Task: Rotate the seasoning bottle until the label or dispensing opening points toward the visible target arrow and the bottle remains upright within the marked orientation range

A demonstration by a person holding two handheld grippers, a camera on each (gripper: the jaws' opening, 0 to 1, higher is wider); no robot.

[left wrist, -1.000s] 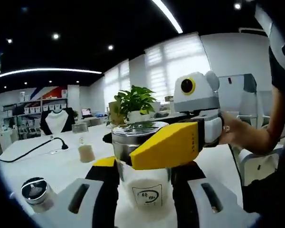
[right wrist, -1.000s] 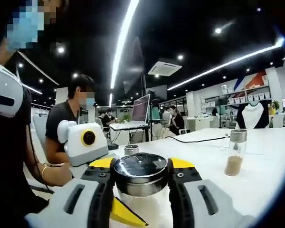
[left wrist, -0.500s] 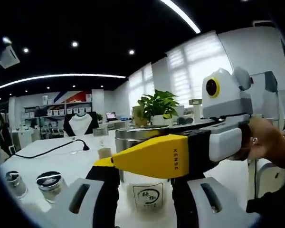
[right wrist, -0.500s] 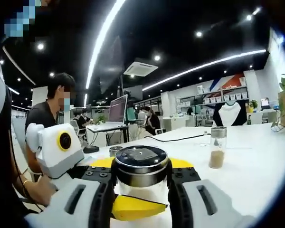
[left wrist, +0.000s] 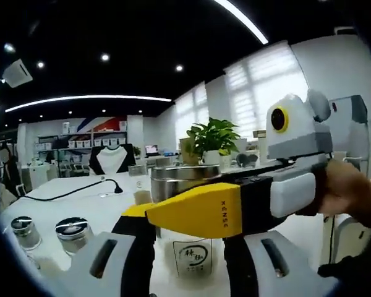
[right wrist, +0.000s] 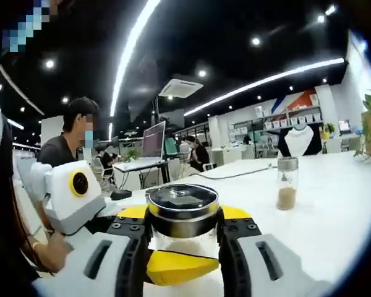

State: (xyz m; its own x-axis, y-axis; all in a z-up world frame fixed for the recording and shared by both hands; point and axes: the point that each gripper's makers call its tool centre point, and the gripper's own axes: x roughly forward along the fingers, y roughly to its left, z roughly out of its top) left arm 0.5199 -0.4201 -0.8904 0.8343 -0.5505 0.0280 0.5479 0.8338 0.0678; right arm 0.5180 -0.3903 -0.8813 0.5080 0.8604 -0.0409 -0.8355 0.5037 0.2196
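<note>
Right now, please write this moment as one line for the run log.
left gripper: shut on seasoning bottle body | right gripper: shut on its neck under lid | bottle upright | label faces left gripper view

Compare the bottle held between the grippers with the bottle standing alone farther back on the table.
The gripped seasoning bottle is wide and squat; the far bottle is narrow and tall. The gripped seasoning bottle holds white contents and has a dark-topped lid; the far bottle holds a brown layer under a plain metal cap. The right gripper clamps the first; the far bottle stands free. Both are clear, upright, and on the white table.
</note>
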